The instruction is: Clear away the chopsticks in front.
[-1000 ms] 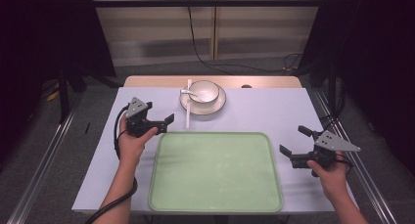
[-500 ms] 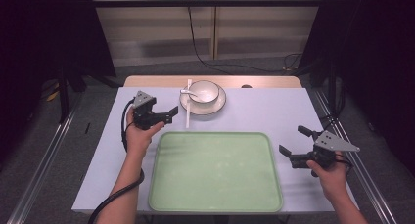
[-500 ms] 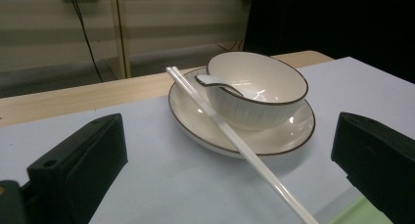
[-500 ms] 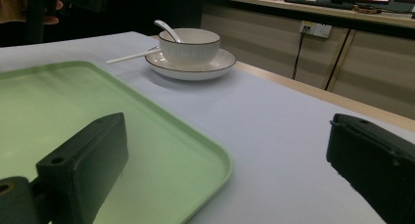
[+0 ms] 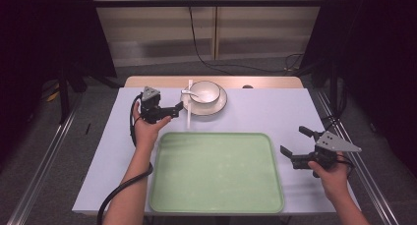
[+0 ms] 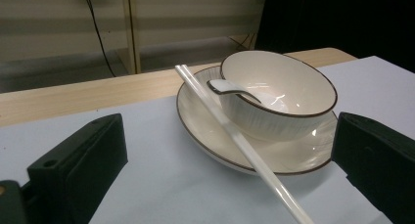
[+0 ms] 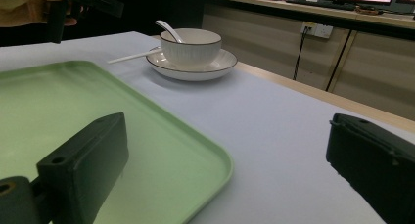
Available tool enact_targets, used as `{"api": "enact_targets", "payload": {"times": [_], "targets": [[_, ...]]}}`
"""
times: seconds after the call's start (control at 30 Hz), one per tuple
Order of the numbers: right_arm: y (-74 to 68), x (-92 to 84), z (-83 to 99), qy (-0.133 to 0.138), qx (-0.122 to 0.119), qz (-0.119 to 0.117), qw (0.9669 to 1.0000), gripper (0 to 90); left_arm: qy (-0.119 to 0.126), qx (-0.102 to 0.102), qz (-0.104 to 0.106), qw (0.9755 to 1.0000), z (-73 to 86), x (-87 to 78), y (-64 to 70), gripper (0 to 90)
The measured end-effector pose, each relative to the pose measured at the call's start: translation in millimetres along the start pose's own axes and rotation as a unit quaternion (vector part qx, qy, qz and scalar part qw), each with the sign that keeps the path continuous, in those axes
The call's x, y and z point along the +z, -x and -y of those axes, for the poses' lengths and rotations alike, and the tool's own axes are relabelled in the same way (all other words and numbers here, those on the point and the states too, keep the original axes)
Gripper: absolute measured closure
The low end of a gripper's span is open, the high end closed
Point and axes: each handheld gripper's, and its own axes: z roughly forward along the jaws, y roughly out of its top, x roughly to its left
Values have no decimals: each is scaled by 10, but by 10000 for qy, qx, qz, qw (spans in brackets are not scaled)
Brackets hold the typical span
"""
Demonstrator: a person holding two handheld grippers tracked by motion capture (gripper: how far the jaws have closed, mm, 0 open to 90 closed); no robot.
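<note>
Chopsticks (image 6: 235, 136) lean on the plate (image 6: 205, 141) rim beside the bowl (image 6: 279, 94), and the left gripper (image 5: 178, 107), jaws spread, has moved up to them for a grasp; right gripper (image 5: 294, 146) waits released.

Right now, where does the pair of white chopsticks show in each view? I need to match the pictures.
High view: the chopsticks lie along the left rim of the plate, just right of the left claw.
Left gripper view: chopsticks run diagonally from upper centre to the bottom edge, across the plate's near rim.
Right gripper view: chopsticks are a thin white line left of the plate.
Shared landmark: the bowl with its spoon.
</note>
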Motion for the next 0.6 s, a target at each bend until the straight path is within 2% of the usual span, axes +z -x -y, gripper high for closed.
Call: {"api": "enact_targets", "payload": {"times": [0.07, 0.13, 0.43, 0.6], "targets": [[0, -1, -1, 3, -1, -6, 10000, 16, 1, -86, -13, 10000, -10, 41, 8, 5], [-3, -3, -2, -8, 5, -26, 10000, 16, -97, 7, -93, 9999, -14, 97, 10, 14], [0, 2, -3, -1, -8, 12, 10000, 17, -284, 84, -270, 9992, -23, 211, -18, 56], [2, 5, -2, 4, -10, 0, 10000, 16, -356, 41, -308, 9989, -15, 262, -46, 72]]}}
